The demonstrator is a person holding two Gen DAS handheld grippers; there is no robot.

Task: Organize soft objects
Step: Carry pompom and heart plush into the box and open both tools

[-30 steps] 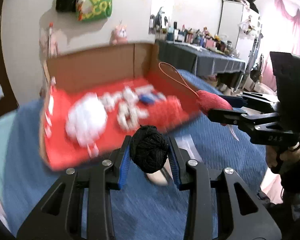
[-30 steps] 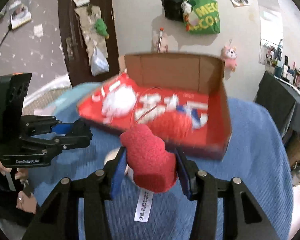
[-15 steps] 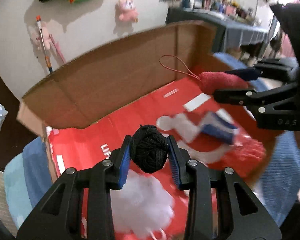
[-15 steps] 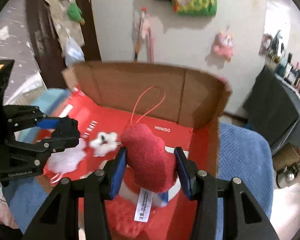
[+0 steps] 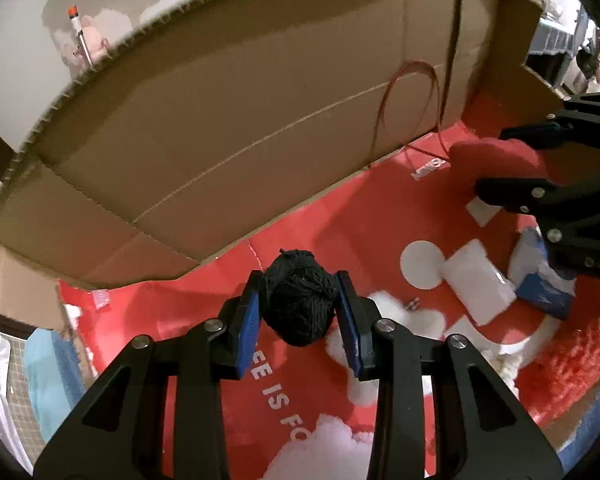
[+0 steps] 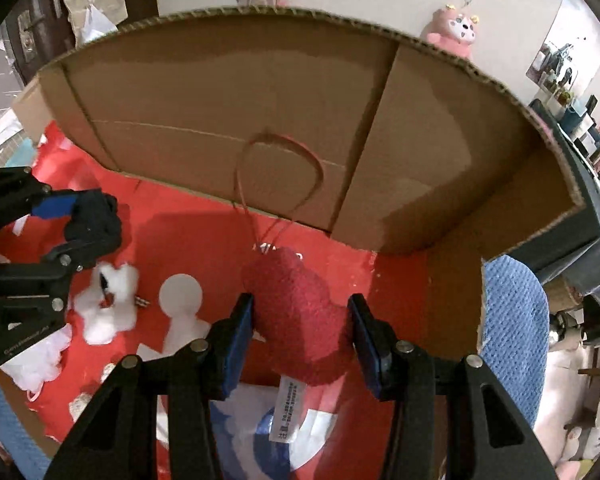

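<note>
**Both tongs carry soft things over the red-lined box**

We hold the left tongs [image 5: 300,312] clamped on a black yarn ball [image 5: 299,300], its blue pads pressing in on both sides. The ball hangs above the red printed floor of the cardboard box [image 5: 228,120], near the foot of the box's brown back wall. Below it we see a white fluffy toy [image 5: 384,320] lying on the red floor, partly hidden behind the right finger.

We hold the right tongs [image 6: 302,328] clamped on a red plush heart [image 6: 300,320], with a white label [image 6: 286,408] dangling from its lower end and a thin red cord loop [image 6: 280,176] rising in front of the back wall. The heart also sits over the box's floor, close to the back wall and towards the right-hand corner.

From the right wrist view, the left tongs and the yarn ball appear at the left edge, well apart from the heart. A red knitted piece [image 5: 572,364] lies in the box at the lower right of the left wrist view, beside a blue and white packet [image 5: 540,288]. The box rests on a blue blanket [image 6: 508,320].
</note>
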